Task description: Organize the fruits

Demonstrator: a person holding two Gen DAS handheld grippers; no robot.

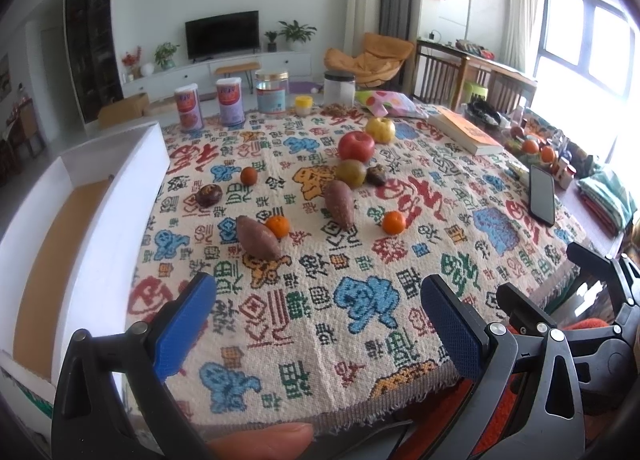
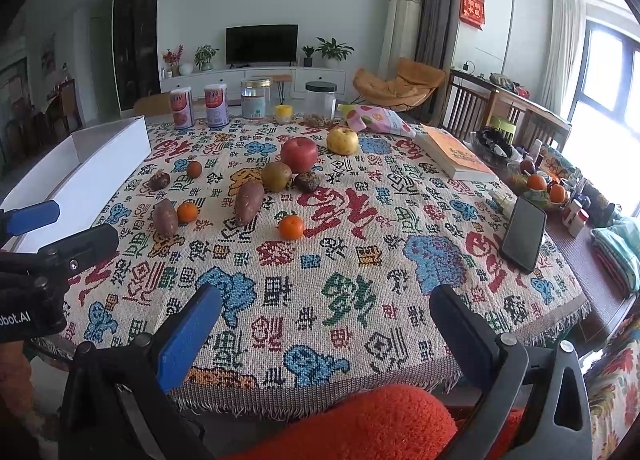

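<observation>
Lying loose on the patterned cloth (image 2: 360,260): red apple (image 2: 299,154), yellow apple (image 2: 342,140), 2 sweet potatoes (image 2: 248,202); both jaws released.

Lighting: bright daylight from window (image 1: 588,44), blown out at right edge. Shadows: soft, short, beside fruit on cloth (image 2: 320,268). Distortion: strong fisheye bending, dark vignette corners. Focus: mild softness, slight haze throughout.
</observation>
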